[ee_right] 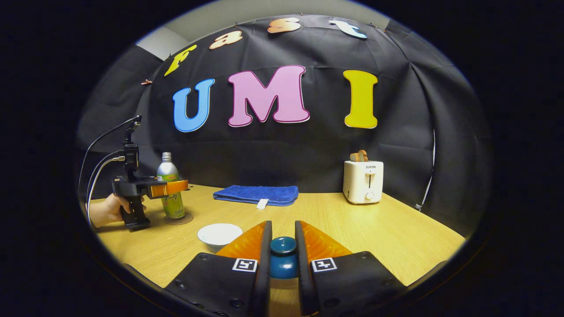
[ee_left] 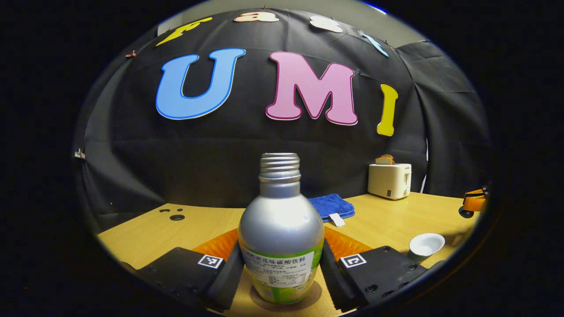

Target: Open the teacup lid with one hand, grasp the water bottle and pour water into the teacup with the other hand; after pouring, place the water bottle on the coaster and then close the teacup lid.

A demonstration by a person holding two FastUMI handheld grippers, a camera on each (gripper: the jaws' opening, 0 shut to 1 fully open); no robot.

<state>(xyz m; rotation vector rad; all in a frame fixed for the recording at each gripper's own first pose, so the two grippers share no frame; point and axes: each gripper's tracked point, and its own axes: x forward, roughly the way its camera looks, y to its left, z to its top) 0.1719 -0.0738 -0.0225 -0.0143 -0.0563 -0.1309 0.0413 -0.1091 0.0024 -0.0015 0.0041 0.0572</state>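
The silver aluminium water bottle [ee_left: 280, 229], uncapped, stands on a round brown coaster [ee_left: 308, 300] between the left gripper's [ee_left: 282, 275] fingers, which flank it; contact uncertain. The right gripper [ee_right: 283, 259] pinches the dark blue teacup lid [ee_right: 283, 255]. The white teacup [ee_right: 219, 234] stands open nearby. Advise releasing squarely, then lowering the lid level.

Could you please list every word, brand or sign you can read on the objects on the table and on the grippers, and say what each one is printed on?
"SUPOR": on the front of the toaster.
Water bottle label: printed lines that curve round the body, too small to read reliably.
Square markers on the left gripper and right gripper: coded patterns, no words.
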